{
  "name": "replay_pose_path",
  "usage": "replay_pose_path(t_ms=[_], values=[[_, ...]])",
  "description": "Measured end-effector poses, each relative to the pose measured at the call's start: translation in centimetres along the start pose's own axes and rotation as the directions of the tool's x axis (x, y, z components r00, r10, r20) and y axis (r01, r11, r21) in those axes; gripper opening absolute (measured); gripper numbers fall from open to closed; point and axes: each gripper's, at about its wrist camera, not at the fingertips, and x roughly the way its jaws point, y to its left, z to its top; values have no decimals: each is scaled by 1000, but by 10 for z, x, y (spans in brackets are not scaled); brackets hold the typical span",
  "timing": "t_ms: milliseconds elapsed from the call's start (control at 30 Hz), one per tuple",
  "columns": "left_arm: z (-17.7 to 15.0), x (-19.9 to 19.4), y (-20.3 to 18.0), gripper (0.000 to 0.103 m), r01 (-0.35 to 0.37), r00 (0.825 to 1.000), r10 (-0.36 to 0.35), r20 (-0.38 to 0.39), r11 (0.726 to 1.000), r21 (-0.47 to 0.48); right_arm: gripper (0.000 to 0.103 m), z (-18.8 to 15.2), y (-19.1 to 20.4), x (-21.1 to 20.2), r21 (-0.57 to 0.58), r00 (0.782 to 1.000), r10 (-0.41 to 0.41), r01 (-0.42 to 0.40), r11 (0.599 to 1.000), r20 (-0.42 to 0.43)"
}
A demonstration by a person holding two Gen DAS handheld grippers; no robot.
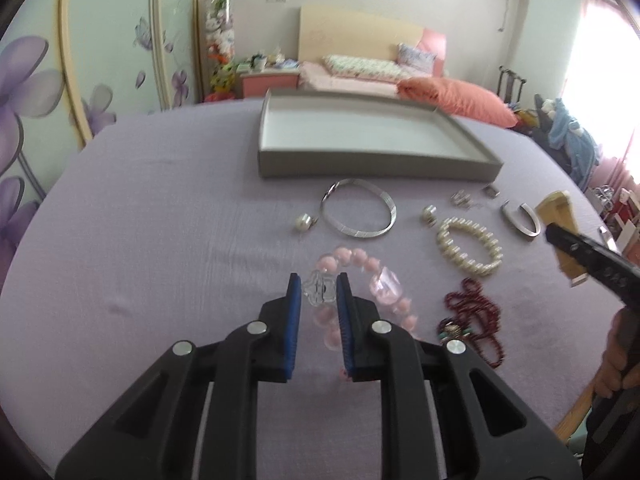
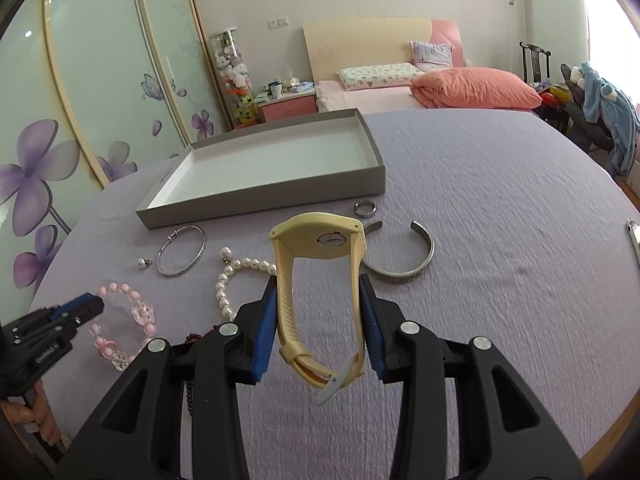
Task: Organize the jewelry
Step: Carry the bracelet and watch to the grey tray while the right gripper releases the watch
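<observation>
My left gripper point(image 1: 319, 286) is shut on a pink bead bracelet point(image 1: 362, 264), its blue pads pressing the clear charm point(image 1: 318, 294). The bracelet looks blurred, just above the lilac cloth. In the right wrist view the left gripper point(image 2: 86, 308) sits at the bracelet's point(image 2: 140, 312) left side. My right gripper point(image 2: 318, 284) is shut on a pale yellow watch point(image 2: 320, 240), with both sides of the strap loop between its pads and the case pointing away. A grey, white-lined tray point(image 1: 376, 166) point(image 2: 260, 204) stands beyond the jewelry, with nothing in it.
On the cloth lie a silver bangle point(image 1: 358, 235), a pearl bracelet point(image 1: 444, 240), a dark red bead necklace point(image 1: 476, 312), a pearl earring point(image 1: 302, 224), a silver cuff point(image 2: 404, 276) and a ring point(image 2: 365, 208). The table's edge point(image 2: 624, 420) curves at the right.
</observation>
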Motion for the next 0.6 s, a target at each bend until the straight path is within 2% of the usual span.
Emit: replay_pose_path(t_ms=[233,600], values=[[15,-17,-12,18,22,998,-24,61,999,48,40,4,9,-1,-31,1000,16,-15,999,10],[35,-29,-21,18,29,993,-38,115,997,78,40,19,21,-2,-78,999,41,-39,996,30]])
